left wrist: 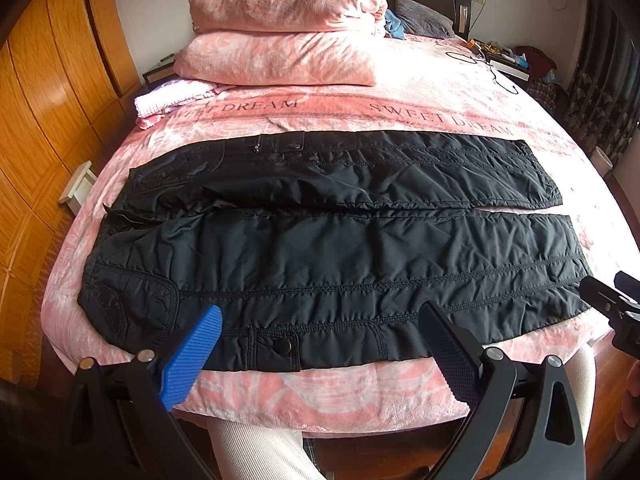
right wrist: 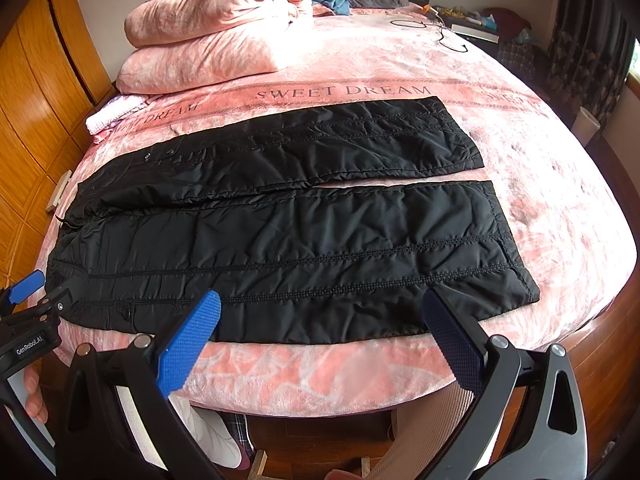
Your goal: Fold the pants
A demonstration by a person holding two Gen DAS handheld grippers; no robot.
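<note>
1. Broadly, a bed [left wrist: 400,392] under a pink sheet printed "SWEET DREAM", filling most of both views.
2. Black quilted pants [left wrist: 340,264] spread flat across the near half of the bed, waist to the left, cuffs to the right, the two legs lying side by side with a narrow gap toward the cuffs.
3. Two pink pillows [left wrist: 280,36] stacked at the far left by the headboard.
4. Left gripper [left wrist: 320,340] spread wide, holding nothing, over the near edge of the pants by the snap pocket; not clear whether touching.
5. Right gripper [right wrist: 320,328] likewise spread wide and holding nothing, over the near edge of the near leg.
6. Folded white cloth [left wrist: 168,98] near the pillows, at the left edge.
</note>
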